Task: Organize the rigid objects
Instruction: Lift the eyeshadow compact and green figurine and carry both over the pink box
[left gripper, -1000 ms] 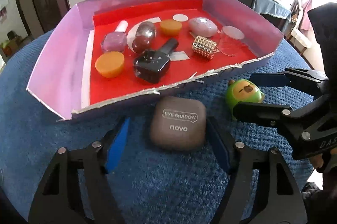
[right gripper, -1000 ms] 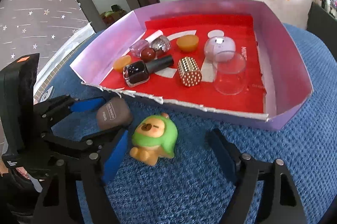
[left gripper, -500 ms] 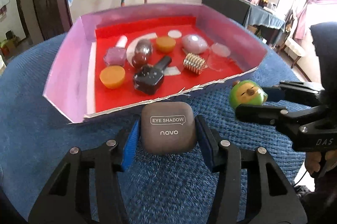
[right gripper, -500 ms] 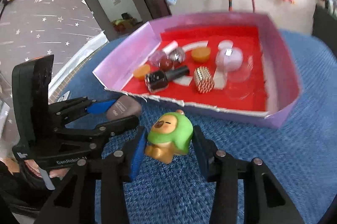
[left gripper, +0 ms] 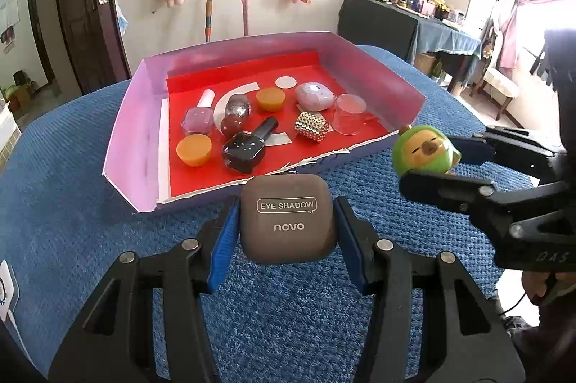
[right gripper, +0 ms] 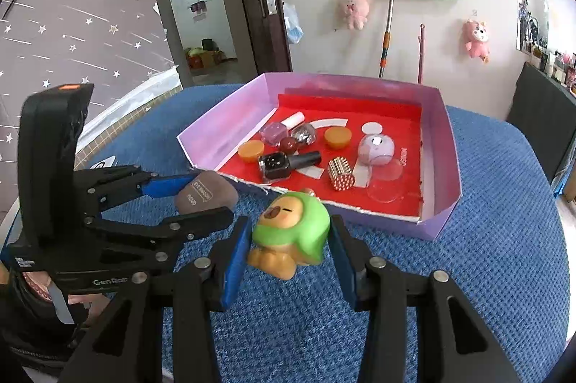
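Compared with 1 second earlier, both grippers have closed and risen off the blue cloth (left gripper: pixel 72 221). The left gripper (left gripper: pixel 286 221) clamps the brown eye-shadow case (left gripper: pixel 286 217) between its 2 blue pads, just before the torn near edge of the tray (left gripper: pixel 133 131). The right gripper (right gripper: pixel 288 239) clamps the green toy figure (right gripper: pixel 291 228) likewise, near the tray's front edge. Bare cloth lies open on either side of the tray. Inside the tray, the black nail-polish bottle (left gripper: pixel 246 147) lies nearest, and the clear cup (left gripper: pixel 349 113) rests by the right wall.
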Demonstrator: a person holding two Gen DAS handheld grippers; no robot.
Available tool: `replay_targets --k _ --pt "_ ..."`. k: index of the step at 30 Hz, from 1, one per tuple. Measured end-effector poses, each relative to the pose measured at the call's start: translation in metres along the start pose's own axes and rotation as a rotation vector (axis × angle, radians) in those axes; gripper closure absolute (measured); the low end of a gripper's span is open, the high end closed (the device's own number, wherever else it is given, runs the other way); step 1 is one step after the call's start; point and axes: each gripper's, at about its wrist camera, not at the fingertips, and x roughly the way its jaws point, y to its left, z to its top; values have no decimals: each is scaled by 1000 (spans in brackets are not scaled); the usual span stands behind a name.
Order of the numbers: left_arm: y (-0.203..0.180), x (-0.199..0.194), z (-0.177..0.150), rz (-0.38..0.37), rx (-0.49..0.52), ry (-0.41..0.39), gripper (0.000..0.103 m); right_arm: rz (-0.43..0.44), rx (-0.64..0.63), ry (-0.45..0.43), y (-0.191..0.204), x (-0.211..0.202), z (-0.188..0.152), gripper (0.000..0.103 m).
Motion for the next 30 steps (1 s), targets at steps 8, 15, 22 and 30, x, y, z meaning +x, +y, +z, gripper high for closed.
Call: replay_targets --k 8,15,22,30 --pt "2 -10 11 -34 -18 -19 54 -3 13 -17 -4 -5 6 56" --pt "17 -5 66 -77 -10 -46 54 -8 11 -35 -27 -5 56 58" --pt "41 51 121 -85 -20 45 54 -47 22 16 -62 41 108 58" --pt "53 138 168 -70 10 181 54 -82 32 176 -104 112 148 58"
